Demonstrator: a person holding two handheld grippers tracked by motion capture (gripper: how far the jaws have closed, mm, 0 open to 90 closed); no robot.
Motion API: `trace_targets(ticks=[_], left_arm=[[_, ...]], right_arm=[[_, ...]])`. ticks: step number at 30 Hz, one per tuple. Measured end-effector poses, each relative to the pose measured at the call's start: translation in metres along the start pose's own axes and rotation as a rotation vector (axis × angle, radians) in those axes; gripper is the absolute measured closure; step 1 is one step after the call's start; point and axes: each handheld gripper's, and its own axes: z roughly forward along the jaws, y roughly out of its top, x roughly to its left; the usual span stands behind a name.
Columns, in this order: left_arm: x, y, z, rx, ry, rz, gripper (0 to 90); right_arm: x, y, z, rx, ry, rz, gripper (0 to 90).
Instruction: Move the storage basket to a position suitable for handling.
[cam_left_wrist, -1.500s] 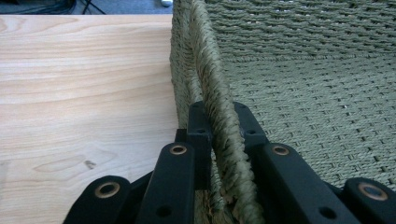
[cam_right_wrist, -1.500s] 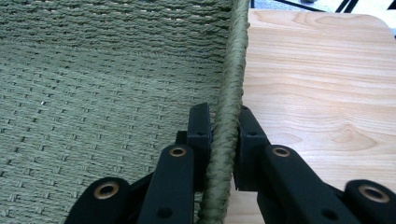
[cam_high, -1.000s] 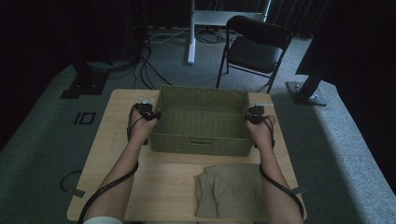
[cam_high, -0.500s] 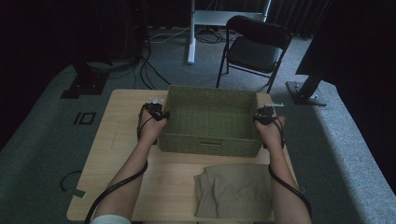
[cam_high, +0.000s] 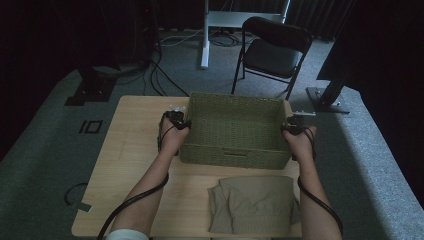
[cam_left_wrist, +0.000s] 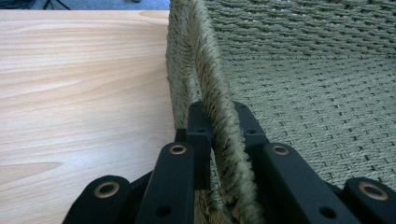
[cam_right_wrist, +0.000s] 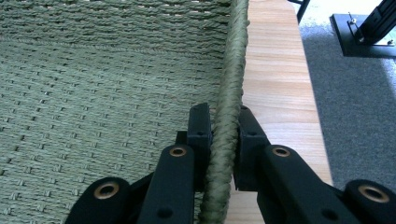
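Rectangular olive-green woven basket (cam_high: 235, 127) standing on the light wooden table (cam_high: 135, 150), toward its far right. The left gripper (cam_left_wrist: 215, 122) pinches the rim of the basket's left wall, one jaw inside and one outside; the right gripper (cam_right_wrist: 225, 122) pinches the braided rim of the right wall likewise. A folded khaki cloth (cam_high: 252, 202) lies near the basket, at the table's near edge.
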Motion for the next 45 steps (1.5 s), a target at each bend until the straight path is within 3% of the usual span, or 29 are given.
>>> trace_targets(ticks=[16,27,32,34,39,42,45], left_arm=[[-0.031,0.000,0.007,0.008,-0.013,0.007,80.9],[-0.033,0.001,0.007,0.015,-0.030,0.021,79.1],[-0.033,0.002,0.007,0.020,-0.061,0.045,70.8],[-0.033,0.004,0.007,0.014,-0.074,0.044,62.6],[-0.037,0.009,0.009,-0.032,-0.095,0.127,34.4],[-0.038,0.011,0.007,-0.031,-0.110,0.133,29.4],[-0.039,0.013,0.005,-0.021,-0.120,0.149,25.7]], right_arm=[[-0.032,-0.006,-0.008,0.004,-0.011,0.004,79.6],[-0.035,-0.007,-0.009,0.007,-0.018,-0.014,79.4],[-0.034,-0.007,-0.009,0.002,-0.029,-0.027,77.0],[-0.034,-0.006,-0.010,-0.005,-0.022,-0.017,72.0],[-0.037,-0.006,-0.012,-0.044,0.002,0.016,53.9],[-0.038,-0.006,-0.012,-0.081,0.035,0.008,37.5],[-0.040,-0.006,-0.012,-0.112,0.076,0.004,27.4]])
